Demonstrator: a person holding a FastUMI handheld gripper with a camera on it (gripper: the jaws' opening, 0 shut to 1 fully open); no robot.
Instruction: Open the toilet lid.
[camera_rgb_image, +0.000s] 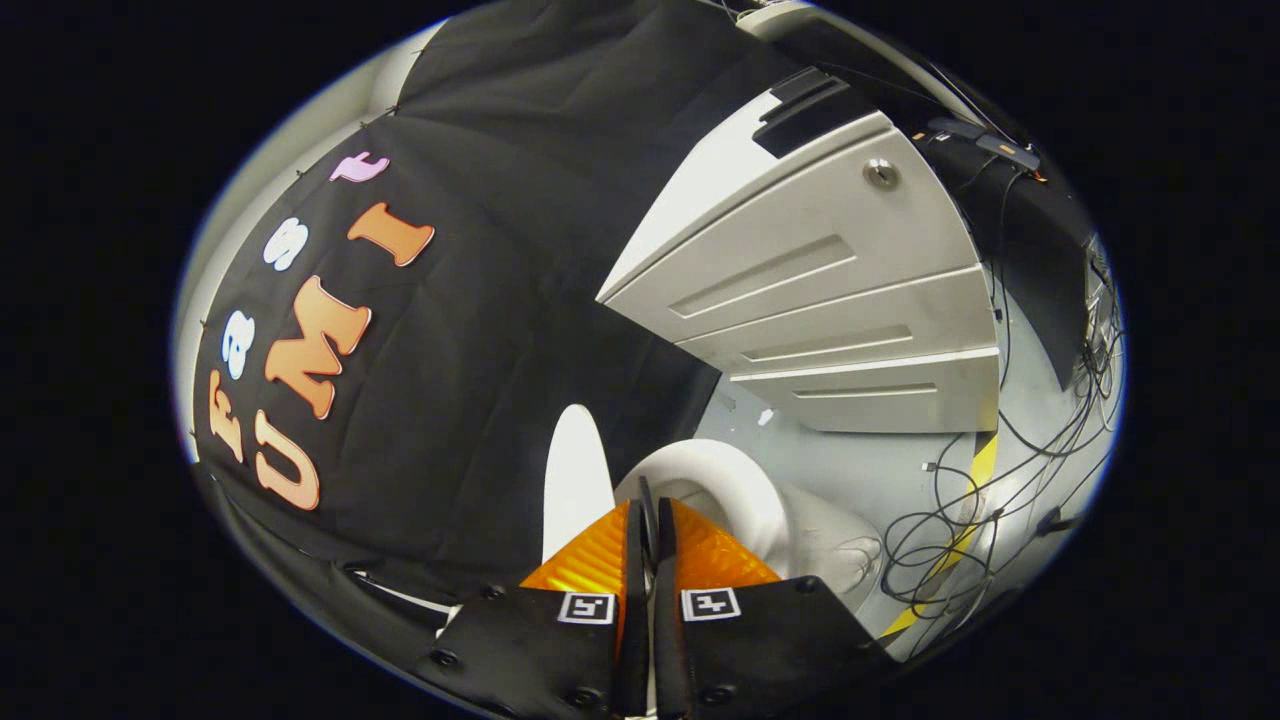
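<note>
Black quilted cloth is hanging as the booth wall (480, 330) at the far left. Just ahead of my fingertips, 1 smooth white toilet lid (574, 480) is standing raised, edge-on, beside the rounded glossy toilet seat (735, 490) and its bowl. My gripper (650, 520) is pointing at the gap between lid and seat, its 2 ribbed orange fingers (590, 562) pressed together with only a thin dark slit between them and nothing held. Beyond them, 1 grey cabinet (830, 300) with 3 recessed drawer fronts and 1 round metal lock is tilting across the scene. At far right, black cables (960, 520) are tangling over the pale floor and 1 yellow-black tape strip (975, 480).
</note>
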